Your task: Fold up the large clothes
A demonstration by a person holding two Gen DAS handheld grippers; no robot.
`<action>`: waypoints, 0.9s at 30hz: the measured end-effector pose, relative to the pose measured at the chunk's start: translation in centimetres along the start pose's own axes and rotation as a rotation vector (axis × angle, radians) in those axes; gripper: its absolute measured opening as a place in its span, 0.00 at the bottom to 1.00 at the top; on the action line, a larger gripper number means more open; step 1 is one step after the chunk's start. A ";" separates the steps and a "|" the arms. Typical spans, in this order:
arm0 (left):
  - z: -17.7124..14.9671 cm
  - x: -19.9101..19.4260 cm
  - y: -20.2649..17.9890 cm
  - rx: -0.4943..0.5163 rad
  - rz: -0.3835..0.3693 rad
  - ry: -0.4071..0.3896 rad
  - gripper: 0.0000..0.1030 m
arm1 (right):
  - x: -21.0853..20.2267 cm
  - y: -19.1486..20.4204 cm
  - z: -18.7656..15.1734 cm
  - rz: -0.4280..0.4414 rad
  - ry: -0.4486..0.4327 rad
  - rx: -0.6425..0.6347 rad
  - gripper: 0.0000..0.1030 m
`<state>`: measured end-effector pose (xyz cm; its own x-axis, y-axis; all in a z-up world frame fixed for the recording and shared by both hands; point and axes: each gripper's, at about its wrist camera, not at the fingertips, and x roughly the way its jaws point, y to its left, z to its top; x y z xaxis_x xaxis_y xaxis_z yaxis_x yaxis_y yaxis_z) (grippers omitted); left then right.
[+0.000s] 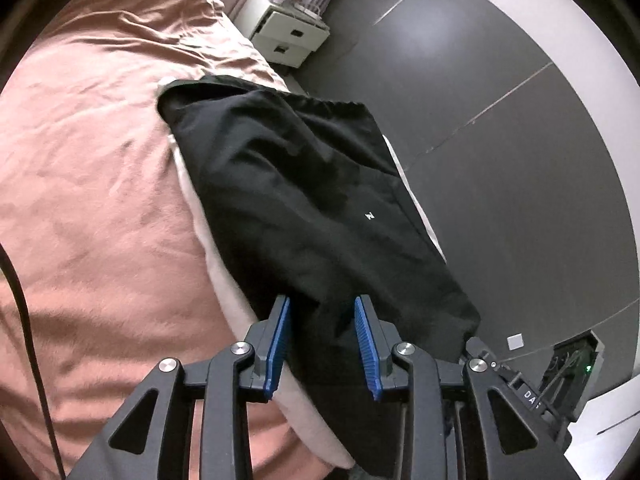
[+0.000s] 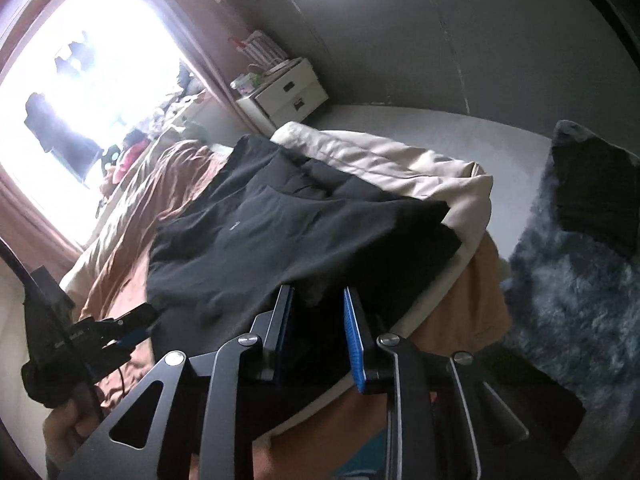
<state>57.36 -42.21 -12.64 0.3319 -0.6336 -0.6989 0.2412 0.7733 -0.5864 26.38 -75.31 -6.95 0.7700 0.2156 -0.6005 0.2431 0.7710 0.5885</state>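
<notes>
Left tongs [image 1: 322, 344] and right tongs [image 2: 318, 334]: both partly open, each with black garment [image 1: 304, 200] edge between pads; grip unclear.

The black garment [image 1: 304, 184] is matt, soft cloth lying in slack wrinkles on a pinkish-brown bed cover [image 1: 92, 152] of faintly sheened fabric. At the left tongs [image 1: 322, 344], ribbed blue pads sit on matt black arms with shiny metal rivets. Toward three o'clock in the right wrist view lies a shaggy grey rug [image 2: 572, 280].

Open grey floor [image 1: 500, 140] beside the bed [image 1: 80, 160]; white nightstand [image 1: 288, 36] blocks the far corner.
</notes>
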 end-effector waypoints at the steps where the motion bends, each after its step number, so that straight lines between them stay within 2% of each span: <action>1: -0.2 -0.3 0.1 -0.003 0.001 -0.001 0.33 | -0.5 0.4 -0.3 -0.008 0.001 -0.011 0.21; 8: -2.2 -4.4 0.6 0.030 0.053 -0.020 0.33 | -2.2 2.8 -2.2 -0.018 0.000 -0.064 0.22; 10: -2.8 -6.0 0.7 0.050 0.063 -0.032 0.33 | -3.3 3.6 -2.9 -0.020 -0.006 -0.084 0.26; 11: -3.2 -6.9 0.7 0.057 0.066 -0.039 0.35 | -3.7 3.9 -3.3 -0.026 -0.012 -0.092 0.39; 12: -3.6 -7.9 0.8 0.066 0.069 -0.045 0.37 | -4.2 4.2 -3.7 -0.031 -0.019 -0.098 0.59; 13: -3.9 -8.5 0.8 0.077 0.078 -0.050 0.37 | -4.9 4.6 -3.9 -0.038 -0.030 -0.103 0.74; 16: -5.6 -11.3 1.0 0.117 0.106 -0.077 0.41 | -6.7 5.8 -4.5 -0.042 -0.068 -0.127 0.76; 18: -6.7 -13.2 1.3 0.128 0.118 -0.094 0.60 | -7.8 6.5 -5.0 -0.053 -0.081 -0.140 0.77; 20: -7.8 -15.1 1.5 0.135 0.127 -0.117 0.66 | -8.8 7.2 -5.7 -0.060 -0.092 -0.152 0.81; 22: -8.7 -16.9 1.7 0.139 0.155 -0.136 0.66 | -9.7 7.8 -6.4 -0.068 -0.105 -0.165 0.84; 25: -9.7 -19.2 2.1 0.142 0.157 -0.156 0.66 | -10.6 8.4 -7.3 -0.080 -0.114 -0.180 0.85; 27: -10.6 -20.8 2.0 0.164 0.177 -0.179 0.71 | -11.2 8.7 -8.0 -0.089 -0.122 -0.185 0.87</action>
<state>41.23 -27.71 -3.62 0.5338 -0.4855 -0.6924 0.3049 0.8742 -0.3779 15.18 -66.21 0.59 0.8189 0.0767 -0.5688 0.2094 0.8828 0.4205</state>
